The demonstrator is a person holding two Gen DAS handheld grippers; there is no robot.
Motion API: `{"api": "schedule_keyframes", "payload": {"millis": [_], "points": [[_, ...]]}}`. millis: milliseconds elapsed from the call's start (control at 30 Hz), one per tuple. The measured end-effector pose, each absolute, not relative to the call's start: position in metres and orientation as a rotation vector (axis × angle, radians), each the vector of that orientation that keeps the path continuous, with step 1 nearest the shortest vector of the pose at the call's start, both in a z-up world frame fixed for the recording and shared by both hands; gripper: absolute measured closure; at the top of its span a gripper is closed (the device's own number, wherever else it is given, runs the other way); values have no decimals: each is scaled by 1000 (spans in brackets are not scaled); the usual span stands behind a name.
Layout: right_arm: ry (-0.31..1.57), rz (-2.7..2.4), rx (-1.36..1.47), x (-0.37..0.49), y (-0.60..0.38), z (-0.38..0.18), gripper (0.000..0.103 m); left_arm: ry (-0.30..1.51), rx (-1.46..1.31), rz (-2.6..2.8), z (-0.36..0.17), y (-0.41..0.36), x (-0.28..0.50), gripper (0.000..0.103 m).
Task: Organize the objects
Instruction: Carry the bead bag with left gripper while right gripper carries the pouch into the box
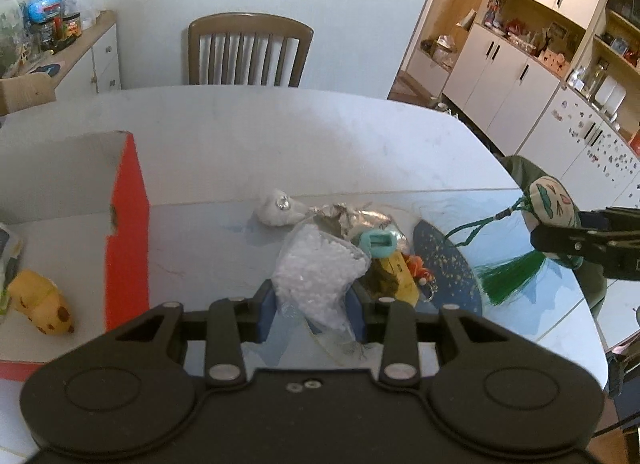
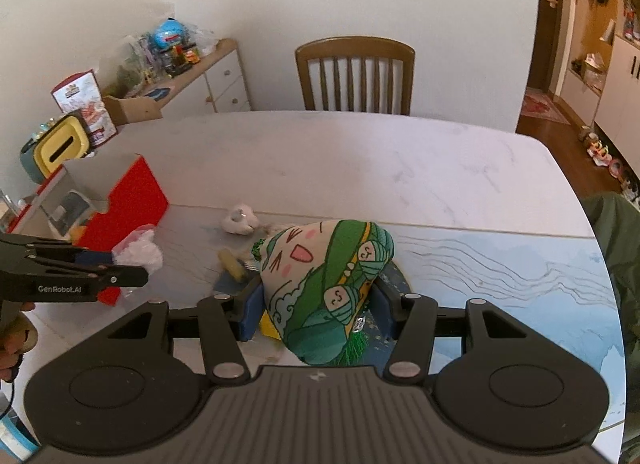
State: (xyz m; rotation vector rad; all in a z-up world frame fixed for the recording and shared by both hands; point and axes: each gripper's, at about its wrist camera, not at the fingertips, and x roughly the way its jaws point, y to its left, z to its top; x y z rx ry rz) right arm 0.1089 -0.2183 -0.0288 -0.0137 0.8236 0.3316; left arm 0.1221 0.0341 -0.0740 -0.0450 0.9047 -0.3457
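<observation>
The left gripper [image 1: 314, 304] has its jaws clenched on a clear bag of white beads [image 1: 320, 268], lifted off the bench [image 1: 360, 136]. The right gripper [image 2: 316, 316] grips a green printed pouch [image 2: 324, 280], its tassel [image 1: 508, 276] hanging below. The red box [image 1: 128, 232] lies to the left of both, nearer the left gripper, so the bag likely goes in first. Only the left view shows the yellow toy [image 1: 40, 304] already inside the box and the leftover pile [image 1: 384, 252] of small items on the bench.
</observation>
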Motion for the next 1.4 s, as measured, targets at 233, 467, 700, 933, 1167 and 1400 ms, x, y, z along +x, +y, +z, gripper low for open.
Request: {"api": "schedule_keyframes", "payload": {"millis": [233,467,700,933,1167,1400], "points": [[796,371,-49,103,-183,-3,49,899,-66,-333,-55,60,124,67],[776,422,-87,99,-134,16,49,886,-72,-314,-38,99,127,67],[765,478,-111,99,-76,25,49,871,-97,-274,-29,147,133,67],[746,526,-153,104,-17,32,49,869,-106,-230,-26,199,141,67],[734,573,-179,115,40,35,49,869,-108,-193,-25,242,148,67],[720,609,-205,137,91,38,49,892,-108,-154,-36,276,154,67]]}}
